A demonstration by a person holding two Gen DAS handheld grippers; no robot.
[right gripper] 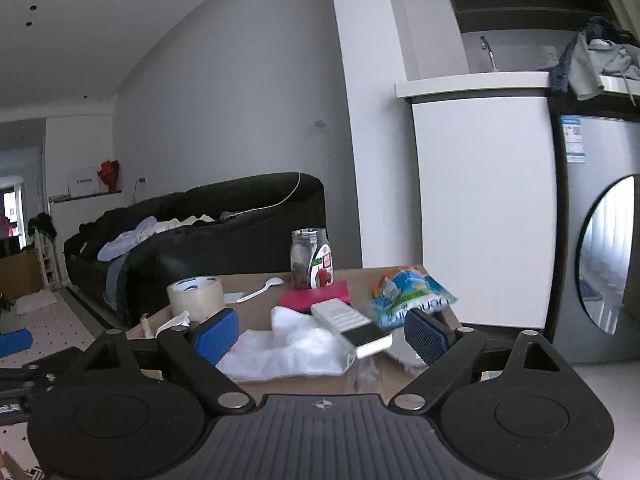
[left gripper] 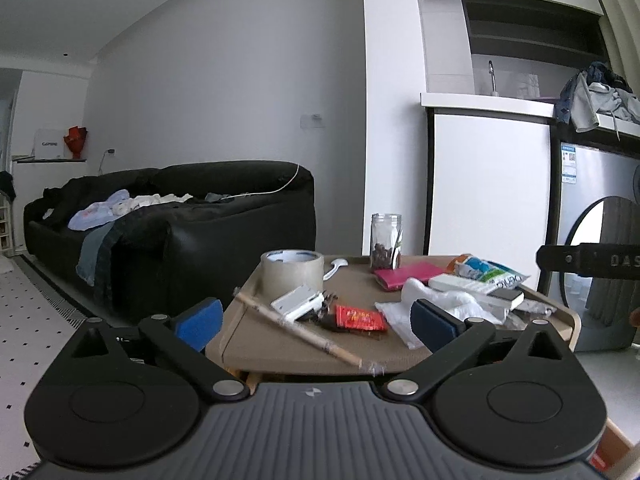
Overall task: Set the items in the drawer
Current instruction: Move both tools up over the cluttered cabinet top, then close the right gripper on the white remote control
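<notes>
A small tan table (left gripper: 244, 340) holds a tape roll (left gripper: 292, 270), a white plug (left gripper: 298, 302), a red packet (left gripper: 360, 318), a wooden stick (left gripper: 300, 330), a glass jar (left gripper: 386, 246), a pink wallet (left gripper: 408, 274) and a crumpled plastic bag (left gripper: 436, 308). My left gripper (left gripper: 318, 326) is open over the table's near edge, holding nothing. My right gripper (right gripper: 320, 336) is open too, hovering over the plastic bag (right gripper: 288, 348), a white remote (right gripper: 340, 314) and a black-and-white box (right gripper: 370, 340). A snack bag (right gripper: 408, 292) lies behind them. No drawer shows.
A black sofa (left gripper: 180, 220) strewn with clothes stands left of the table. A white cabinet (left gripper: 488, 184) and a washing machine (right gripper: 600, 248) stand behind and to the right. A white spoon (right gripper: 260, 290) lies by the tape roll (right gripper: 196, 298). Tiled floor (left gripper: 36, 320) lies left.
</notes>
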